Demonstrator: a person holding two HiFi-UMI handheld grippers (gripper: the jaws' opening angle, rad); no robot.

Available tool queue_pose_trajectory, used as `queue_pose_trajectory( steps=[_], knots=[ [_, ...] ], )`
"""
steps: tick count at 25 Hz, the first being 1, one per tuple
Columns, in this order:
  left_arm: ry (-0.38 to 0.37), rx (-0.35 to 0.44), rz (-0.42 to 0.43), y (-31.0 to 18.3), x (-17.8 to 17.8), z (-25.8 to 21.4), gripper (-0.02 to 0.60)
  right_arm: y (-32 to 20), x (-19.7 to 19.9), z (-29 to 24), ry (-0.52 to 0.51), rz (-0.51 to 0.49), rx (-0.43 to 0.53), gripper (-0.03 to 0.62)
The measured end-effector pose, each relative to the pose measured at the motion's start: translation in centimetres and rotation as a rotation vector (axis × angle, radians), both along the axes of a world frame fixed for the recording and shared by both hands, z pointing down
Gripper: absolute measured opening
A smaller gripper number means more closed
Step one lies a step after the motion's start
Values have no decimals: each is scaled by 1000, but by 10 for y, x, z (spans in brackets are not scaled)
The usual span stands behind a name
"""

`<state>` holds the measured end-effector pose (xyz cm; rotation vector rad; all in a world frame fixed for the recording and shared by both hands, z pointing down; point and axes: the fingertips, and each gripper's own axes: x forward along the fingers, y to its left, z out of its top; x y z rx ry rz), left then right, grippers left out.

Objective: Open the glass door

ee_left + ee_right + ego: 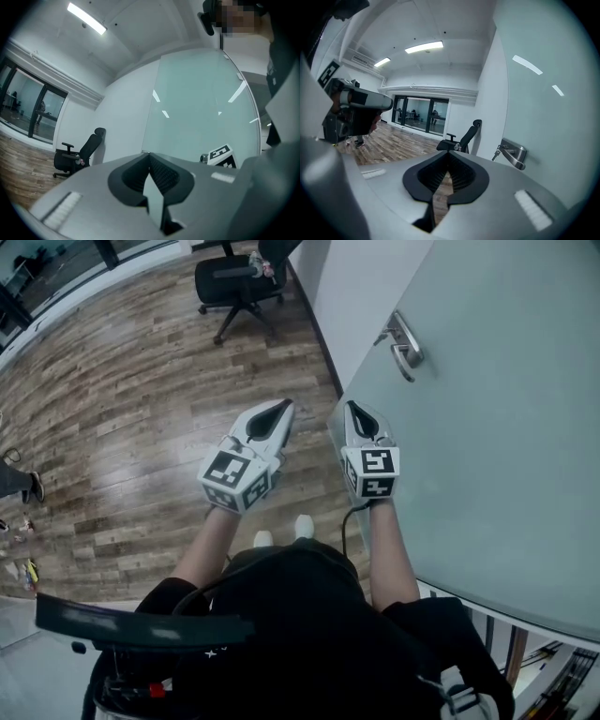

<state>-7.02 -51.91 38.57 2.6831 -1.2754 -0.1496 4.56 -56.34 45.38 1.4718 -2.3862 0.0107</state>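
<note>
Beside the frosted glass door (506, 446), left gripper (281, 409) and right gripper (352, 409) sit pinched together, empty.

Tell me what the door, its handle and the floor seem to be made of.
Door: probably frosted glass. It is pale green and smooth, with soft streaks of reflected light.
Handle: metal, silvery, with a satin or polished finish. Bright highlights run along the lever.
Floor: wood or wood-look laminate. It shows brown planks with grain, seams and a slight sheen.
</note>
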Motion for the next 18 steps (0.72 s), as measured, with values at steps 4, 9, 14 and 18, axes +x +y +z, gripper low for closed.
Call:
queue_pose_trajectory(
  steps=[4, 9, 14, 18],
  knots=[
    [24, -4, 0, 14, -9, 2, -1, 15, -5, -2, 1, 12, -6, 3],
    [50, -10, 0, 30, -23, 5, 0, 37, -18, -26, -53, 8, 15, 3],
    [55, -3, 10, 50, -23, 6, -2, 67, -26, -49, -96, -24, 55, 2],
    [35, 20, 16, 67, -16, -1, 0, 89, -26, -63, -128, -44, 87, 2]
  ],
)
